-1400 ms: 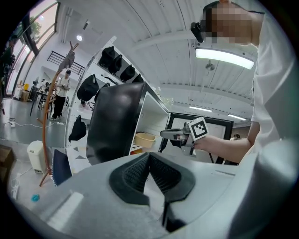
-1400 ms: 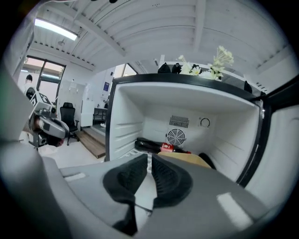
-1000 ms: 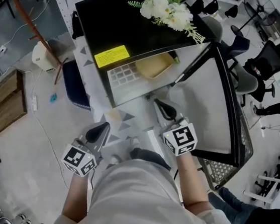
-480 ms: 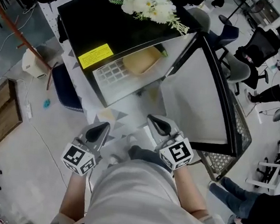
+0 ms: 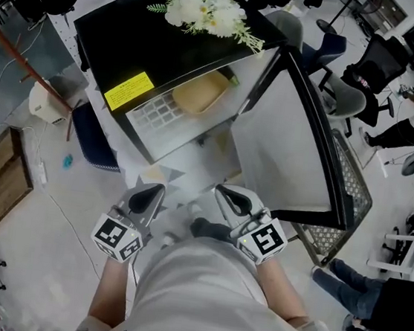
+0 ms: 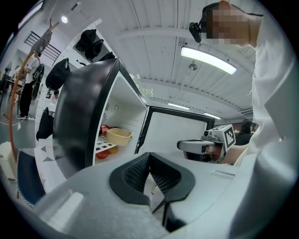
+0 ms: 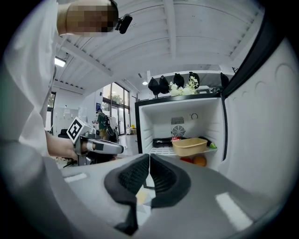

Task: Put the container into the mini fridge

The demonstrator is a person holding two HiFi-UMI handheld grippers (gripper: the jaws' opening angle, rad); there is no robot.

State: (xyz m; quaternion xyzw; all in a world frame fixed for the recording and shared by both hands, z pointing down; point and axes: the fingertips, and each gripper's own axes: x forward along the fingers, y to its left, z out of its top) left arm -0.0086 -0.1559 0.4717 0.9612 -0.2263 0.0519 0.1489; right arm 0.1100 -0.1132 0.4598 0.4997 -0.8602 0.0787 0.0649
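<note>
The mini fridge (image 5: 155, 38) stands with its door (image 5: 289, 137) swung wide to the right. A shallow yellow container (image 5: 199, 93) rests on the white wire shelf inside, also in the left gripper view as the container (image 6: 118, 136) and in the right gripper view as the container (image 7: 189, 146). My left gripper (image 5: 145, 195) and right gripper (image 5: 231, 197) hover close to my body, short of the fridge opening. Both are shut with nothing between the pads. The left gripper's pads (image 6: 140, 170) and the right gripper's pads (image 7: 159, 173) meet at their tips.
White flowers (image 5: 204, 9) and a yellow sticker (image 5: 128, 91) sit on the fridge top. Red and orange fruit (image 7: 194, 160) lie under the shelf. A wire mesh bin (image 5: 347, 216) stands behind the door. Office chairs (image 5: 350, 100) and seated people are at the right.
Both grippers have drawn back a little from the fridge toward my body, the right one most. The container stays on the shelf. Both stay shut.
</note>
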